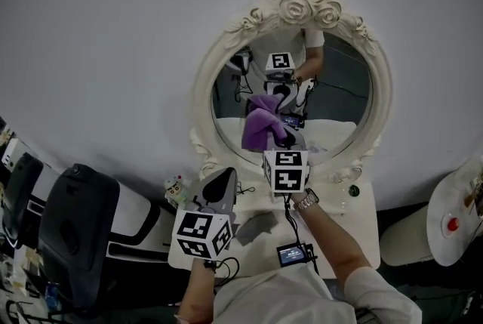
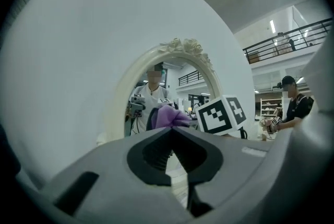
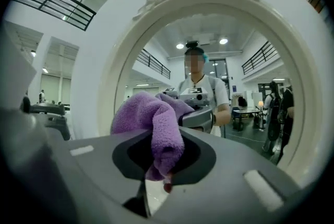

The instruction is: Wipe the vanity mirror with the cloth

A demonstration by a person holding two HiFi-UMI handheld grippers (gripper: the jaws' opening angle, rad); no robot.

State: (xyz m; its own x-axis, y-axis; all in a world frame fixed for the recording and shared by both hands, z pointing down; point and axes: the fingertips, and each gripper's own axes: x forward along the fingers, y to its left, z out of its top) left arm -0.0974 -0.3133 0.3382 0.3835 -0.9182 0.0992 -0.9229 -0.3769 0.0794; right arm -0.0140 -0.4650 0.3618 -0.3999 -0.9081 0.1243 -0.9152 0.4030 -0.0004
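head view: my right gripper (image 1: 281,140) pinches the fuzzy purple cloth (image 1: 259,128). the cloth meets its own reflection on the glass of the oval vanity mirror w/ white rose-carved frame (image 1: 202,92), approx 7 o'clock of the pane. right gripper view: jaws clamped on one fold, the rest bunched above. left gripper (image 1: 220,180) sits low, off the frame's 7 o'clock, jaws pressed together w/ nothing in them. i judge the wiping step is in hand, w/ much of the pane left. next move: sweep toward 12 & 3 o'clock, light pressure so the mirror doesn't tip.
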